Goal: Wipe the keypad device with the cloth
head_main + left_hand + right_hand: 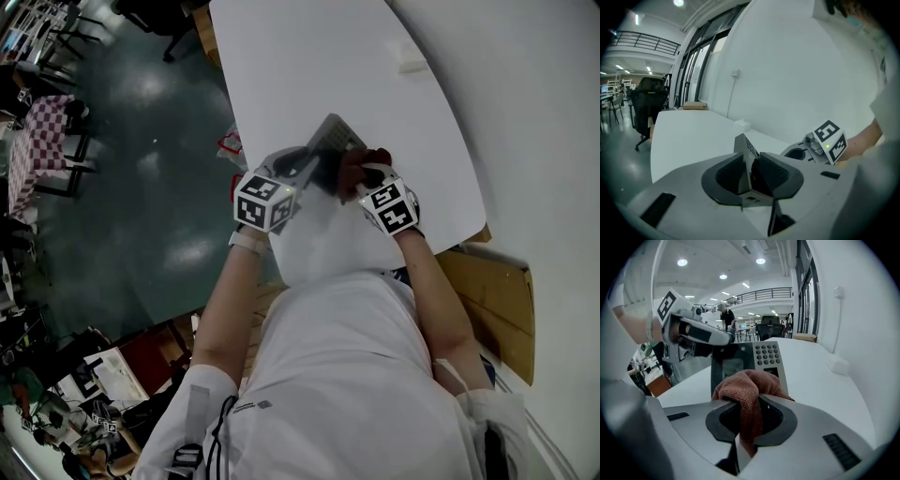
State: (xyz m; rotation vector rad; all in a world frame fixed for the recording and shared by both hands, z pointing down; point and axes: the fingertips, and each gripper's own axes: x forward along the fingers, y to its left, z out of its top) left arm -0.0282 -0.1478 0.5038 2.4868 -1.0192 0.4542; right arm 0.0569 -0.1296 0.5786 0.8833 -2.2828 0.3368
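Observation:
The grey keypad device [330, 141] is held tilted above the white table [300, 66]. My left gripper [309, 171] grips its left edge. In the left gripper view the device [744, 152] stands edge-on between the pads, which press on both of its sides. My right gripper [364, 180] is shut on a bunched reddish-brown cloth [360, 167]. In the right gripper view the cloth [746, 390] bulges out of the jaws and lies against the device's [761, 357] lower front. It hides the device's bottom. The keys and a small screen show above it.
A small white box [411, 64] lies far back on the table. A white wall runs along the right. Brown cardboard [497, 300] lies near my right elbow. A dark floor with chairs and desks [47, 141] lies to the left.

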